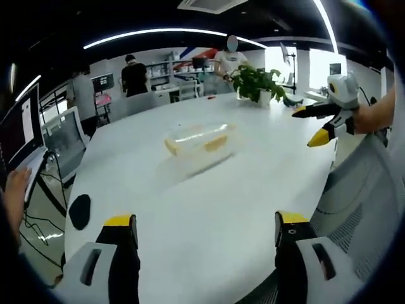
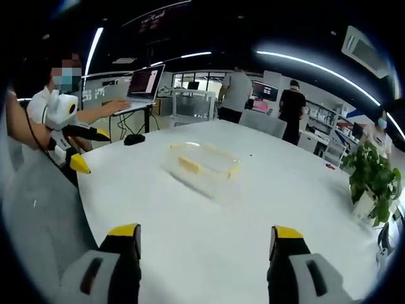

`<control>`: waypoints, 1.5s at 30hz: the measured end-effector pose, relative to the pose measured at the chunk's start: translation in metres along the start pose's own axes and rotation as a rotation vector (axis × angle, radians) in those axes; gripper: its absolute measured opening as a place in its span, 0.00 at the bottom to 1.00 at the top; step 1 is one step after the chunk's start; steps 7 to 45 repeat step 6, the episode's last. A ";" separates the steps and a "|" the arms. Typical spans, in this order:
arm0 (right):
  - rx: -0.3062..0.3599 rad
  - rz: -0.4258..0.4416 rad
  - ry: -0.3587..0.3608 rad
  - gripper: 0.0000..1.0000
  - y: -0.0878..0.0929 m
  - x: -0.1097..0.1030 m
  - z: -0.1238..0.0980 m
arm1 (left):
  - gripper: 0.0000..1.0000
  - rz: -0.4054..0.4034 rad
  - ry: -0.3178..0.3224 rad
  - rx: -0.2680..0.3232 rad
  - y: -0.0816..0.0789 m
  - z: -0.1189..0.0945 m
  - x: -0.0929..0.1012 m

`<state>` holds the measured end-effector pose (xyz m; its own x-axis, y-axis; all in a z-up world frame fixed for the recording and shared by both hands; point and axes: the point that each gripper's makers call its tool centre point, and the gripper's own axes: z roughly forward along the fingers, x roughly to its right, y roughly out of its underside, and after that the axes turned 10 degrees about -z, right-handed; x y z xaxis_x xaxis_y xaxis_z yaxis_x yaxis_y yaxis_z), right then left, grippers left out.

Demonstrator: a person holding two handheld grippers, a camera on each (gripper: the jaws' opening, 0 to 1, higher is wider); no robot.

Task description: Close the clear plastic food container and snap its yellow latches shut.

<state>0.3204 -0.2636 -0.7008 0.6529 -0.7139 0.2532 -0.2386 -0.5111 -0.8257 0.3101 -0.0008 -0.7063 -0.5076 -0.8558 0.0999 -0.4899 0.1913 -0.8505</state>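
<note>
Sitting alone near the middle of the white table [image 1: 190, 209] is the clear plastic food container [image 1: 199, 142], its yellow latches [image 1: 216, 143] showing as pale strips along its sides; the blur makes it impossible to tell whether the lid is lying fully seated or slightly askew. Both tools are hovering well apart from it, each with its jaws spread wide and gripping nothing. The left gripper [image 1: 205, 231] is pointing across the table toward the container from one edge, while the right gripper [image 2: 207, 244] is facing it from another side, probably so the two can come at opposite latches. In the left gripper view the right gripper is appearing at the far right, jaws parted, above a grey chair [image 1: 354, 209]. A potted plant [image 1: 256, 82] is standing further back on the table, clear of the working area. Closing has seemingly not begun yet.
</note>
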 end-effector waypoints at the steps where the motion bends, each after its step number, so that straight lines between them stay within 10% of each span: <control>1: -0.005 0.003 -0.003 0.84 0.001 -0.001 0.000 | 0.89 0.001 -0.001 0.000 0.000 0.000 0.000; 45: -0.007 -0.001 -0.008 0.84 0.001 -0.002 0.000 | 0.89 0.009 -0.001 -0.004 0.001 0.001 0.001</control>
